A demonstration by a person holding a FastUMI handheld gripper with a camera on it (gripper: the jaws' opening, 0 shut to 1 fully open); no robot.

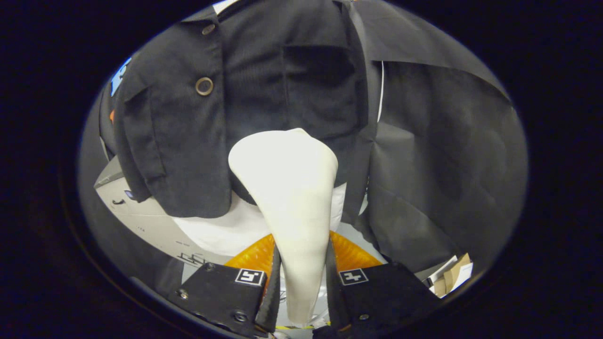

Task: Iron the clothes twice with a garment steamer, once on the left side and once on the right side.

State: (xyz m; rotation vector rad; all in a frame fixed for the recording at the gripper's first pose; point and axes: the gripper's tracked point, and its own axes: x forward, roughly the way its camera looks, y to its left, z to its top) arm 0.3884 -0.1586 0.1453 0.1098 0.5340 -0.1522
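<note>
A white garment steamer (289, 188) stands up between my two fingers, its narrow handle squeezed by both pads and its wide head reaching forward. My gripper (301, 287) is shut on that handle. The steamer's head rests against a dark jacket (264, 94) hanging just ahead, below its chest pocket (318, 89) and right of the buttoned front edge. Two brown buttons (204, 86) show on the jacket's left panel. The lower hem of the jacket is partly hidden behind the steamer.
Black cloth (447, 155) hangs to the right of the jacket. A white surface (221, 230) and an orange object (254, 256) lie below the hem, just beyond my fingers. A pale box (141, 216) sits lower left; cardboard scraps (452, 275) lower right.
</note>
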